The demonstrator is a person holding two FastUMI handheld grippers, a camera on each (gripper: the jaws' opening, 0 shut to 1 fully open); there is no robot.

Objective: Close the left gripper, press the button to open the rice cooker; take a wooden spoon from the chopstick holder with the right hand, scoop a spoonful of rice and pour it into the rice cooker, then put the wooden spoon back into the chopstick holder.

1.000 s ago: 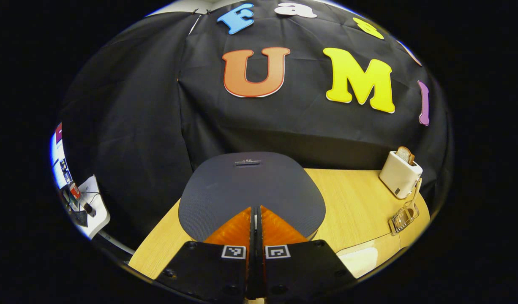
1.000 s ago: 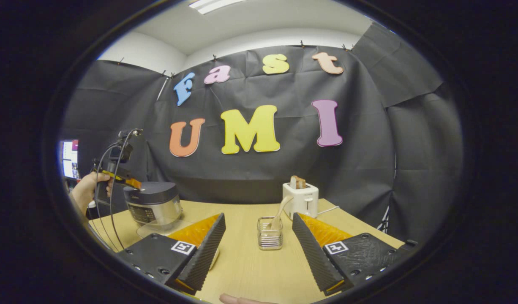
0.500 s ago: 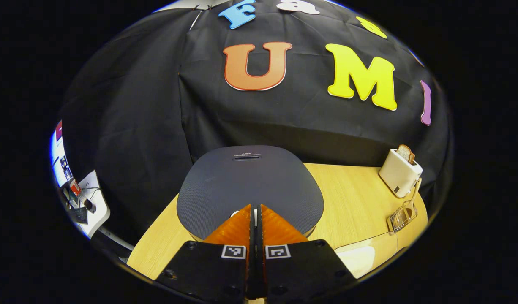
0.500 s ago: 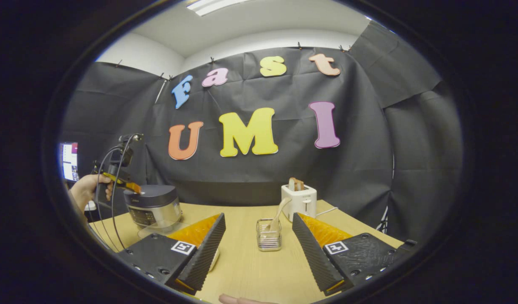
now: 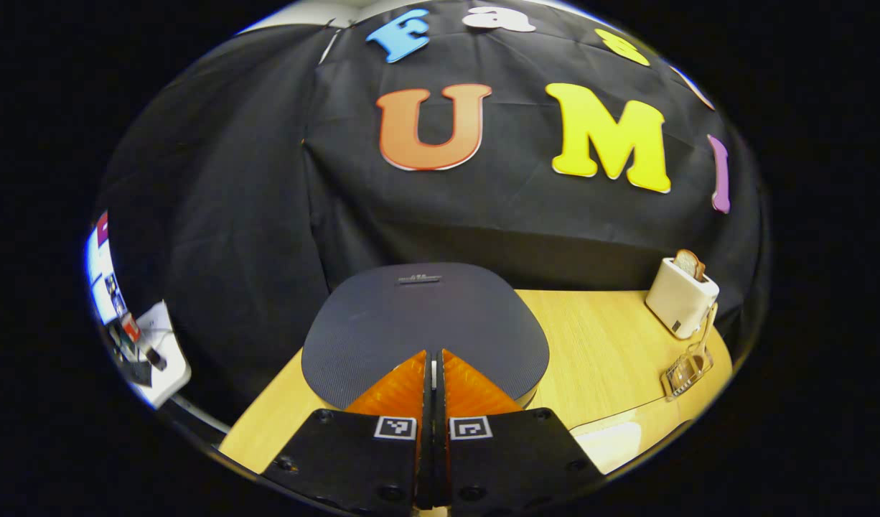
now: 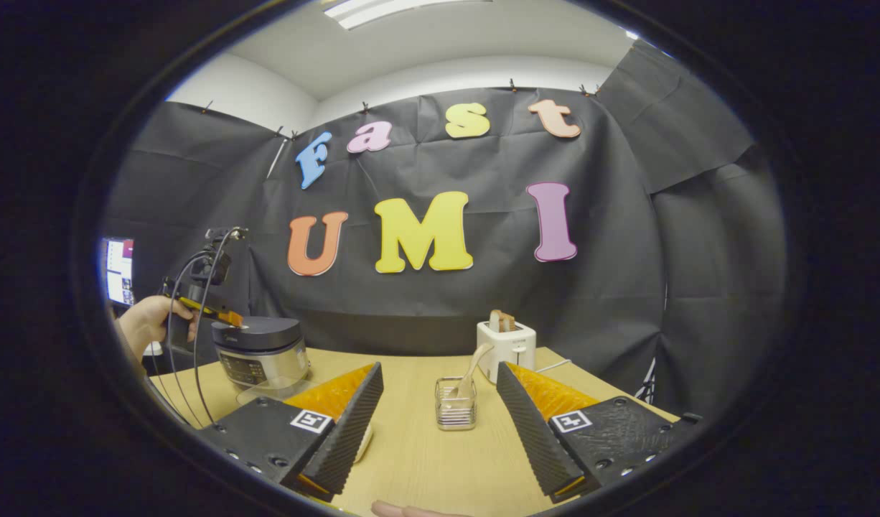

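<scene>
The rice cooker has a dark textured lid, which lies flat and closed. My left gripper is shut, its tips over the lid's front edge. The right gripper view has the cooker at the table's left, with the left gripper touching its top front rim, held by a hand. My right gripper stands open above the table. Straight ahead of it is the wire chopstick holder with the wooden spoon leaning in it. The holder also appears far right in the left gripper view.
A white toaster with bread stands behind the holder, near the back wall. Something pale, partly hidden, lies at the table's near edge. A monitor glows at far left. Cables hang from the left gripper.
The left gripper dipped toward the cooker's front edge half a second ago and has tilted back up. The lid stays closed. The right gripper has barely shifted and remains open.
</scene>
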